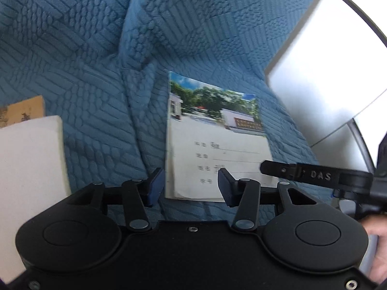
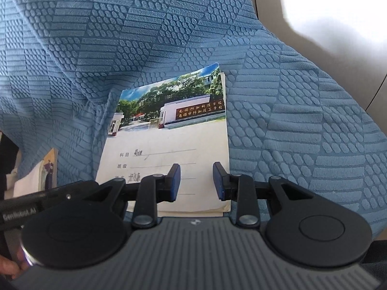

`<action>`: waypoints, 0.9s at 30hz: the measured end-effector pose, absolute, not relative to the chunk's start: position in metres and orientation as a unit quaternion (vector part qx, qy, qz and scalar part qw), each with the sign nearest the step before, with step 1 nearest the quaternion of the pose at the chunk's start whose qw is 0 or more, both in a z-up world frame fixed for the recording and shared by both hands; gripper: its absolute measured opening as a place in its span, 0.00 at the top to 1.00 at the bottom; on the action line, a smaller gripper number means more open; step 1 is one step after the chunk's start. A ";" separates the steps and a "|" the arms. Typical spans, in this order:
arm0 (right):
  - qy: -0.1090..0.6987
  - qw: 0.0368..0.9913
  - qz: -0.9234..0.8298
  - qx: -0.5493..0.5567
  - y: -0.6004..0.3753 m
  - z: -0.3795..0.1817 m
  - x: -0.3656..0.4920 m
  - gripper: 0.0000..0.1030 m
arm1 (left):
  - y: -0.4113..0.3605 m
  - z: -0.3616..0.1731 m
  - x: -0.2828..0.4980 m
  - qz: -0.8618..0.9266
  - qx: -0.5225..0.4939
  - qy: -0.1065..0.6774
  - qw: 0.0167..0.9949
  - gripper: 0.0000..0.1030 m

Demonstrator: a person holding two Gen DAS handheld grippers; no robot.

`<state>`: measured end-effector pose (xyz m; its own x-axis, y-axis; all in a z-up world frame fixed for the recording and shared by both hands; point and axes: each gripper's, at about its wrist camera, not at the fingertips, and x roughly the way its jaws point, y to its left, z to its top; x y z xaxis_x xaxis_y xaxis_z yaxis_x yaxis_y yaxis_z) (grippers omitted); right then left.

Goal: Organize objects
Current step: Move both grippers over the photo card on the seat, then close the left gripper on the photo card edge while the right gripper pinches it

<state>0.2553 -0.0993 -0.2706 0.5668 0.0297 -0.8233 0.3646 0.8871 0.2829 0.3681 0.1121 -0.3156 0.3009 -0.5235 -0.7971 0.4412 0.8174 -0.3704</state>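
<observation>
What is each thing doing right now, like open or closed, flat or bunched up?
Notebook: closed, lying flat on the cover, front side up.
Blue cover: spread out, wrinkled into folds.
White book: closed, lying at the left.
Brown booklet: partly hidden behind the white book.
Left gripper: open, over the notebook's near left corner.
Right gripper: open, over the notebook's near edge, nothing pinched.
</observation>
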 end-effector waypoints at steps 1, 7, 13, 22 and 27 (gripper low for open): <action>0.455 0.857 -0.098 0.222 -0.101 -0.270 0.255 0.69 | 0.111 -0.316 0.368 -0.305 -0.043 0.512 0.802 0.57; 0.452 0.854 -0.099 0.238 -0.103 -0.270 0.254 0.69 | 0.110 -0.324 0.368 -0.301 -0.045 0.520 0.798 0.60; 0.450 0.853 -0.100 0.245 -0.105 -0.270 0.254 0.69 | 0.121 -0.328 0.376 -0.293 -0.105 0.542 0.781 0.57; 0.449 0.852 -0.101 0.249 -0.104 -0.270 0.253 0.69 | 0.141 -0.337 0.389 -0.277 -0.205 0.575 0.742 0.52; 0.449 0.851 -0.100 0.253 -0.105 -0.271 0.253 0.69 | 0.140 -0.335 0.389 -0.276 -0.210 0.576 0.741 0.51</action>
<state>0.2526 -0.1047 -0.2709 0.5771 0.0572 -0.8147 0.3969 0.8522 0.3410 0.3894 0.1397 -0.3347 0.1848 -0.6501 -0.7371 0.1672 0.7599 -0.6282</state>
